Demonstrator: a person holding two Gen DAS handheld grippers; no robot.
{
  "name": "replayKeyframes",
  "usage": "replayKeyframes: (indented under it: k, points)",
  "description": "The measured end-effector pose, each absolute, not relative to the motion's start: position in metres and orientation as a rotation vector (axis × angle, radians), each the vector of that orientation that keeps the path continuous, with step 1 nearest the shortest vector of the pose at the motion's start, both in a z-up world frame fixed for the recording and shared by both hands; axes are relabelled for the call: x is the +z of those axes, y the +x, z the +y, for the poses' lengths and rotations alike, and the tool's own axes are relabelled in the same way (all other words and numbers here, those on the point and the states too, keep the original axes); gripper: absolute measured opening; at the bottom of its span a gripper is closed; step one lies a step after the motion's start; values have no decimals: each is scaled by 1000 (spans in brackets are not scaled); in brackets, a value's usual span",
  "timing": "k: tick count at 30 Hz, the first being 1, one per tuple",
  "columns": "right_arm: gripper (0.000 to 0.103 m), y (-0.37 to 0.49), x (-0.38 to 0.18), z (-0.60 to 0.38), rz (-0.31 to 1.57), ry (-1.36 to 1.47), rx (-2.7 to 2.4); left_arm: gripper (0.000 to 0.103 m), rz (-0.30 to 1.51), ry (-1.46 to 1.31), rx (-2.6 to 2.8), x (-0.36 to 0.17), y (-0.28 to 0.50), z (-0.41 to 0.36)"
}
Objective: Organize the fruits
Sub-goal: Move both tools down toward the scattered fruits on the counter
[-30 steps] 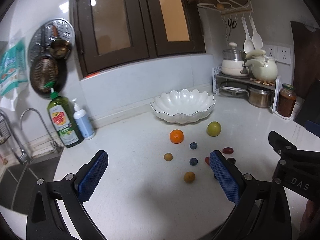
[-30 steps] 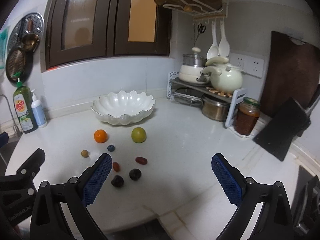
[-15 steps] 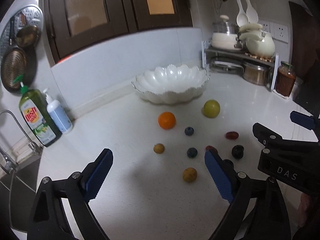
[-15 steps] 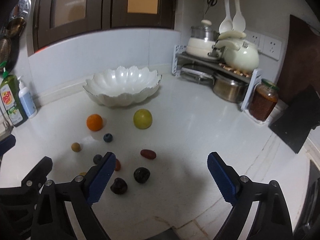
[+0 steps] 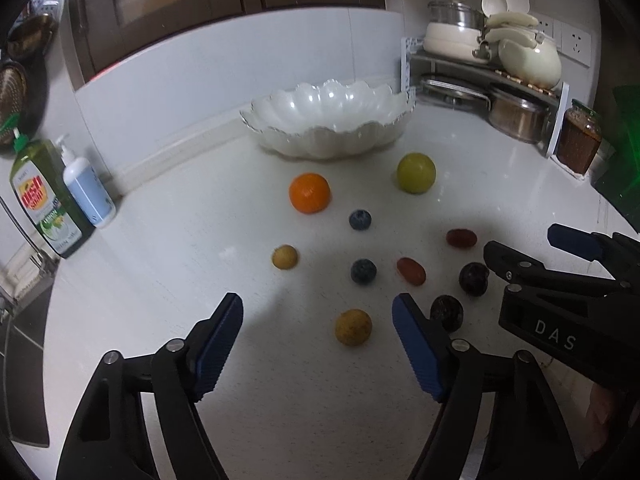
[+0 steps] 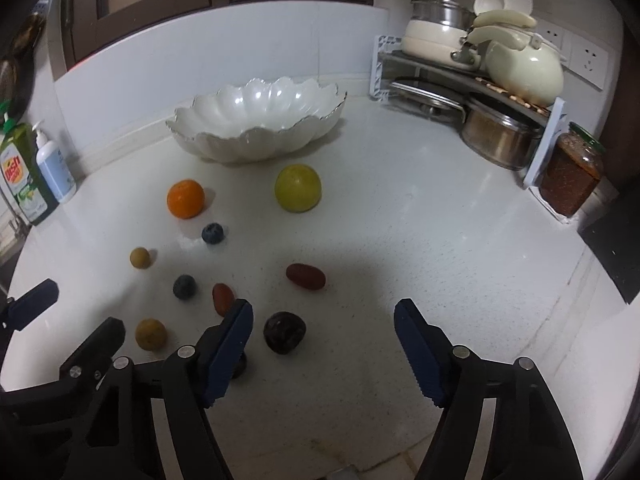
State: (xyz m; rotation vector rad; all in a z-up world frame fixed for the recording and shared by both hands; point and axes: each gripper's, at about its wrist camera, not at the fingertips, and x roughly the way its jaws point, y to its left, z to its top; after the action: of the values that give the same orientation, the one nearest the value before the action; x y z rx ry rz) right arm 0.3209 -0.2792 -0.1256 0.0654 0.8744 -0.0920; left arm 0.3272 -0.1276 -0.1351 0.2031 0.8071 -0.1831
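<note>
White stone counter (image 6: 420, 240) carries everything I have to sort, and the scalloped white bowl (image 6: 256, 124) at the back wall looks empty, so I judge nothing is gathered yet. It is glossy ceramic, brittle at the rim; I would drop fruit in low.

Largest of the fruit is the yellow-green plum (image 6: 298, 188), just in front of the bowl, with the orange (image 6: 185, 199) to its left. Both look firm and smooth; I would take them across the widest part, since round skins squirt out of an off-centre pinch.

Nearer me lie two dark plums; one (image 6: 284, 332) sits just ahead of my right gripper (image 6: 324, 322), whose jaws stand wide apart and hold nothing. Two tan round fruits follow; one (image 5: 353, 327) lies between the fingers of my left gripper (image 5: 318, 314), likewise spread wide and empty.

Smaller still are two red oval fruits (image 6: 305, 276) and two blueberries (image 5: 363, 271), soft and light. Those I would close on gently.
</note>
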Motion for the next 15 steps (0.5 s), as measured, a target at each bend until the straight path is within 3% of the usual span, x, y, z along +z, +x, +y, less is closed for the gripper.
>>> replayKeyframes:
  k: [15]
  points:
    - [51,338,-152,-278,990,79,12,51,906,203,-217,-160,341,-143]
